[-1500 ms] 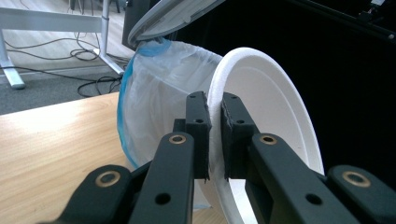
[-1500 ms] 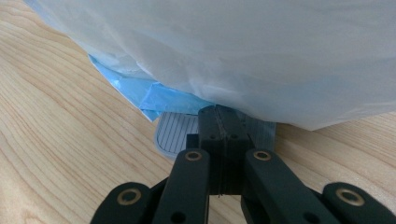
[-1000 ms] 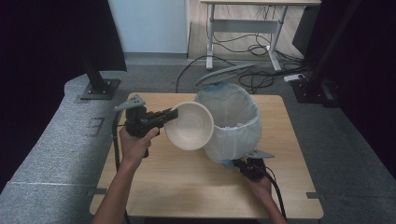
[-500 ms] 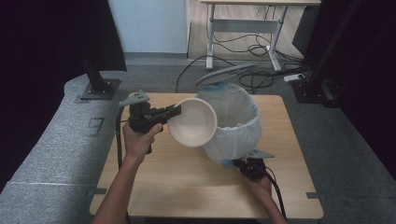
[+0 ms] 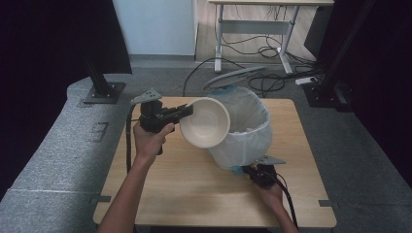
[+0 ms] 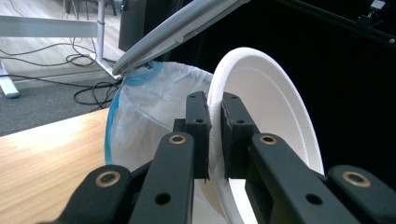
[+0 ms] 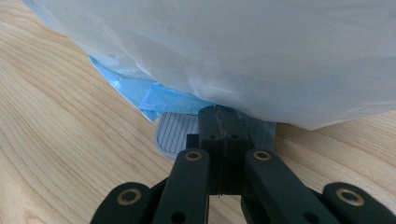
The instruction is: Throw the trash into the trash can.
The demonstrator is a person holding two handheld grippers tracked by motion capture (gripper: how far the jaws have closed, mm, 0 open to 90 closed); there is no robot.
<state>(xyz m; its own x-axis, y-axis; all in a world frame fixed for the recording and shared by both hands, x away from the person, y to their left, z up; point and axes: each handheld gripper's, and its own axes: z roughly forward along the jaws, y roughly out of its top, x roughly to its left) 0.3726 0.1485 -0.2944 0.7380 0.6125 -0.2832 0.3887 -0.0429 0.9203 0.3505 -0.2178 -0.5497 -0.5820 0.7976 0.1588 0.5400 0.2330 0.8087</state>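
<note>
**Desk:** Where is the bowl?

**Operator:** I see the white bowl (image 5: 205, 122) held off the wooden table (image 5: 160, 194), tipped on its side with its hollow toward the camera, at the near-left rim of the lined bin (image 5: 252, 128). My left gripper (image 5: 187, 112) has it by the rim: in the left gripper view the two pads are clamped on the bowl's edge (image 6: 261, 107), one on each face.

**Desk:** And the bin?

**Operator:** It stands on the table with a white bag over it, edged in blue, and its grey lid (image 6: 177, 28) is tilted up behind.

**Desk:** The other hand?

**Operator:** My right gripper (image 5: 250, 170) sits low at the bin's near foot. In the right gripper view its jaws are pressed together, empty, their tip over the ridged grey pedal (image 7: 175, 135) under the bag.
</note>
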